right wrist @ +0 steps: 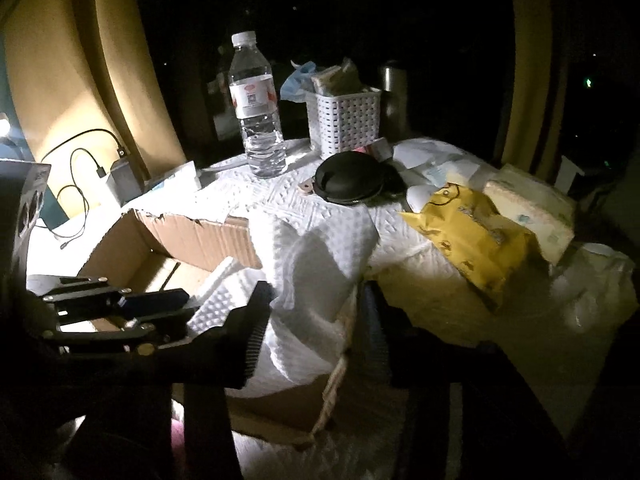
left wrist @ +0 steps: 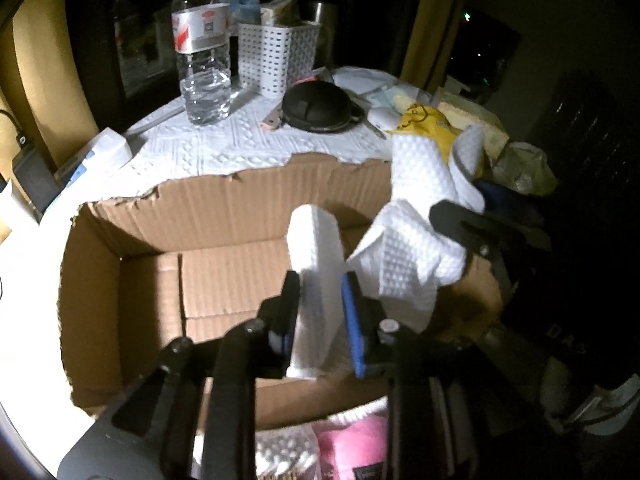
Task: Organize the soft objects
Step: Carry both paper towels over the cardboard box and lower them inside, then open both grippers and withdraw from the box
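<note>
**op:** two grippers busy over the cardboard box right now. my left gripper is clenched on a folded white pad, held upright over the open box, not yet down on the floor of it. my right gripper has a crumpled white waffle cloth between its fingers, bunched over the box's right wall. from its own cam the fingers look closed on the cloth, but it's dark there, so i'd only say probably gripping.

**reply:** so which step are you on, the drop-off?

**op:** that's my read: both soft things are hanging above or at the box, nothing in it yet that i can see. next move for the left is lower the pad, lay it flat against the bottom, then release. the cloth is floppy and draped over the rim, so i'd bring the right one inward before letting go or it'll slide outside.

**reply:** what about the rest?

**op:** yellow packet and a tissue pack sit on the table beyond, maybe next. water bottle and white basket i'd leave alone.
</note>
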`<state>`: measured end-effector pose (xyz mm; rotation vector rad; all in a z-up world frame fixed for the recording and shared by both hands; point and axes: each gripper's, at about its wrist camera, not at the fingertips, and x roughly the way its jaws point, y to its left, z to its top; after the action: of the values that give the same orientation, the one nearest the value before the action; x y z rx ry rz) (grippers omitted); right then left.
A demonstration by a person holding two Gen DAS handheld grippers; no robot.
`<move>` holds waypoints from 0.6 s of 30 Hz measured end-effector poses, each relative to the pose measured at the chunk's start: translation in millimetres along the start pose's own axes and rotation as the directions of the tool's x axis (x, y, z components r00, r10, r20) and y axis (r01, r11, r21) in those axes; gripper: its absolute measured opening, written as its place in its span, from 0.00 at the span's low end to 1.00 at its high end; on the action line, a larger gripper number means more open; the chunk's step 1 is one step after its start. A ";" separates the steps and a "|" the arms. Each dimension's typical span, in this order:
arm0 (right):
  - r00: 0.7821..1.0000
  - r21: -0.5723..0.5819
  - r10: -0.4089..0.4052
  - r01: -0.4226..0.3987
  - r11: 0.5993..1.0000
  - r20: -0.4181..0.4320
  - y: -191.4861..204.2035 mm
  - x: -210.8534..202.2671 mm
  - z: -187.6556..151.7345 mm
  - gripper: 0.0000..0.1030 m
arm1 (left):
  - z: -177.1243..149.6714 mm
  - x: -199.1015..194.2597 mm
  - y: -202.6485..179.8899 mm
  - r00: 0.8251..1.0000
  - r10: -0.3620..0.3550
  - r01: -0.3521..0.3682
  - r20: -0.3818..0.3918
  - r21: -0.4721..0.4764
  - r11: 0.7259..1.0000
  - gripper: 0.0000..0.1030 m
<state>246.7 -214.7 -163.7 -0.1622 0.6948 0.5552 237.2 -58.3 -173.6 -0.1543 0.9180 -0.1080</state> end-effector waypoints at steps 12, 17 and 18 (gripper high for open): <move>0.990 0.063 -0.022 0.031 0.998 -0.139 -13.8 32.1 -32.6 0.59 | -3.5 -3.3 -2.8 1.000 0.007 -0.007 -0.011 0.006 1.000 0.24; 0.986 0.120 0.006 0.014 0.993 -0.169 -23.9 40.3 -34.6 0.63 | -4.7 -3.0 -1.1 1.000 0.006 -0.006 -0.019 -0.001 1.000 0.25; 0.985 0.132 0.014 0.009 0.991 -0.170 -25.3 39.6 -34.2 0.63 | -4.7 -3.6 -0.9 1.000 0.006 -0.006 -0.018 -0.003 1.000 0.29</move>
<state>266.0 -230.0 -216.3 -0.0851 0.8968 0.4993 231.2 -59.0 -173.4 -0.1539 0.9361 -0.1028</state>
